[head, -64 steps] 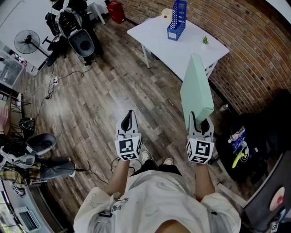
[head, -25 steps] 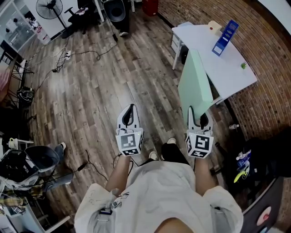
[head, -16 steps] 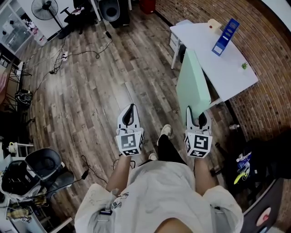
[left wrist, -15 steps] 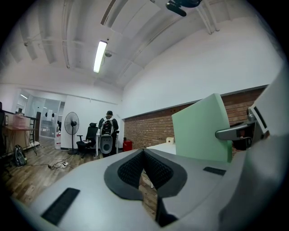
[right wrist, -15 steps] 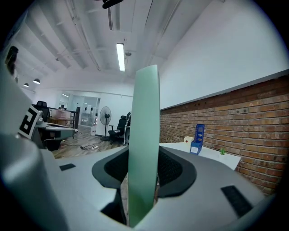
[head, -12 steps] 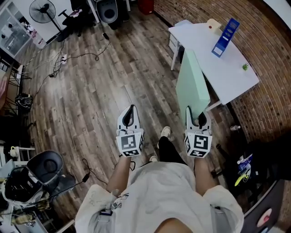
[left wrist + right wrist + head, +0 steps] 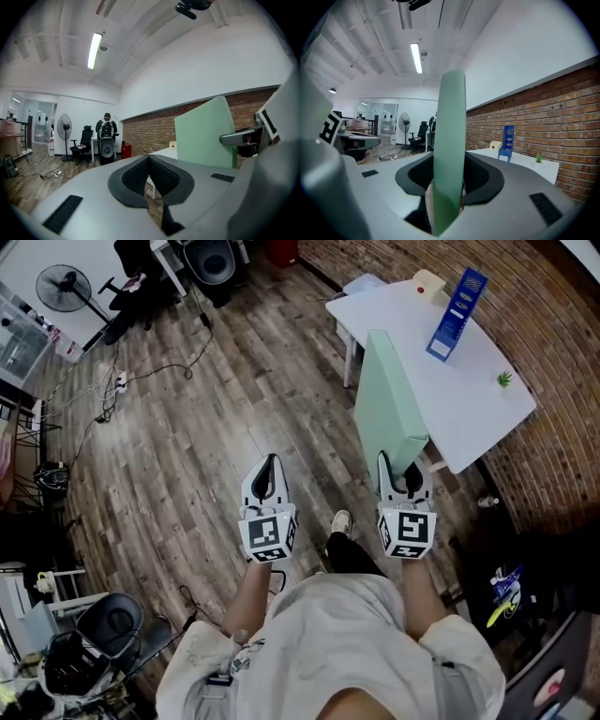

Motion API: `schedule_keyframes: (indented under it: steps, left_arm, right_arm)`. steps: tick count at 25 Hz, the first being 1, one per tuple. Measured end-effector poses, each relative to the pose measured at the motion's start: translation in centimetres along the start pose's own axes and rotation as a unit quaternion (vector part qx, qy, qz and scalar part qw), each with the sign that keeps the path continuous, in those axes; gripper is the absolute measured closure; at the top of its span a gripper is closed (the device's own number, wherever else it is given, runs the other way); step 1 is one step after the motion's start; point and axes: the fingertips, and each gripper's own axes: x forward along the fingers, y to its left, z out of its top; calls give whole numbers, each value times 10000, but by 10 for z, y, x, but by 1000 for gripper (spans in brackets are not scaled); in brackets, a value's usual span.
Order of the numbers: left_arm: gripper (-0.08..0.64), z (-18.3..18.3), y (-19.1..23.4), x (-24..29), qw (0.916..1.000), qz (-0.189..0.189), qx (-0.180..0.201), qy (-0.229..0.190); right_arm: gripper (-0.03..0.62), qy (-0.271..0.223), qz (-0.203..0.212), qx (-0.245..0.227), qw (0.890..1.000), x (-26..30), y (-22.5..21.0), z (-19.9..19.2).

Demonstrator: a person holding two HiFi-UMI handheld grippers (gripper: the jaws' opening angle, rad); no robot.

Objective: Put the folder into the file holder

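Observation:
My right gripper (image 7: 401,472) (image 7: 449,187) is shut on a pale green folder (image 7: 386,404) (image 7: 451,140), which stands upright on its edge and points toward the white table (image 7: 473,418). The folder also shows in the left gripper view (image 7: 206,133). A blue file holder (image 7: 454,304) (image 7: 506,137) stands upright on the far part of that table, well ahead of the folder. My left gripper (image 7: 267,479) (image 7: 150,171) hangs over the wooden floor to the left, shut with nothing between its jaws.
A small green plant (image 7: 505,380) and a cream box (image 7: 428,284) sit on the table by the brick wall (image 7: 553,343). A standing fan (image 7: 62,285), office chairs (image 7: 112,622) and floor cables (image 7: 112,390) lie to the left. My feet (image 7: 339,521) are on the wooden floor.
The view has drawn closer to the white table, which now lies just beyond the folder's tip. Both grippers keep their places in front of me, the right one holding the folder throughout.

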Motion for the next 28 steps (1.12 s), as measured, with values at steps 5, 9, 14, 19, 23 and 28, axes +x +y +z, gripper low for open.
schedule_keyframes:
  steps: [5,9,14,19,23,28]
  left_arm:
    - [548,12,-29,49,9995,-302,90,82]
    - [548,19,-54,84,9975,-658,217,112]
    - [548,24,-70,120,9963,-797,258,206]
    - [548,33,-104,162,9909,-1266,418,194]
    - [548,36,-137,187,9863,-1580,445,171]
    - [548,40,-170,213,9795,-1969,413,102]
  right_arm:
    - [408,-103,-294,137,9994,19,-45,13]
    - [408,-172,-709,371,9966,22,-86,13]
    - [408,-211,-1089,604,9920,31,-128,10]
    - [407,-262,-1574,722,9845,29,-170,8]
    - [407,-227,-1949,748,9777,22,-201,3]
    - [408,-216,-2313,655,9704,17,-228,6]
